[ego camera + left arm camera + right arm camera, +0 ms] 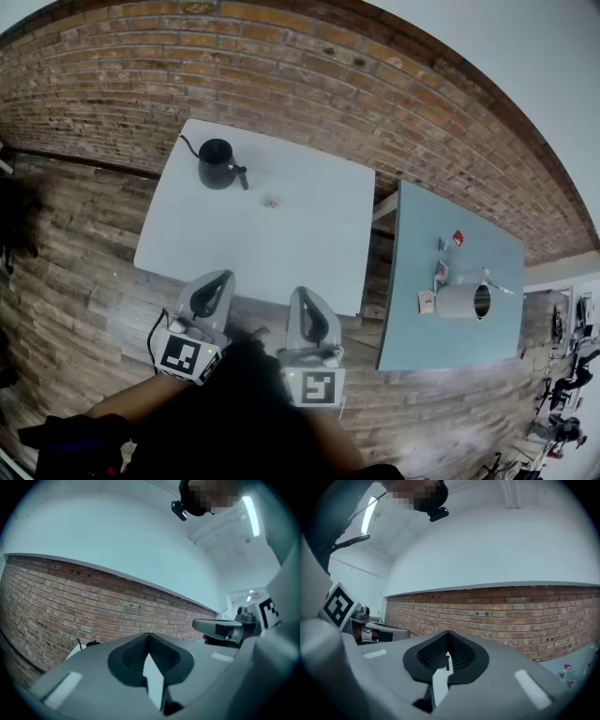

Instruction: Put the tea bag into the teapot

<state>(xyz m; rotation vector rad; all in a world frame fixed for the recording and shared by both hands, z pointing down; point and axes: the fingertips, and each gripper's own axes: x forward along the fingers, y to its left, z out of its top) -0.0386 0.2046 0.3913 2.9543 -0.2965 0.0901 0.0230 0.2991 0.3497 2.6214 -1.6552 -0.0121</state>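
Both grippers are held level, side by side, at the near edge of the white tabletop (309, 234), and both point across it toward the brick wall (309, 66). The left gripper (218, 278) sits just left of the right gripper (304, 293), the two a little apart, with their marker cubes back toward the person's dark sleeves (234, 412). Each gripper's own view shows its jaws drawn together at the tip with nothing between them, on the left gripper (149, 637) and the right gripper (448, 634) alike.

The tea bag (271, 202) lies flat on the white tabletop, well ahead of both grippers and touched by neither. It is too small to tell which way its long side runs. The black teapot (217, 164) stands upright near the far left corner, up and to the left of the tea bag. Its thin spout curves toward the far left and its handle sticks out to the right, toward the tea bag.

To the right is a second, blue-grey tabletop (412, 337) with a pale cylinder (459, 302) lying on its side.
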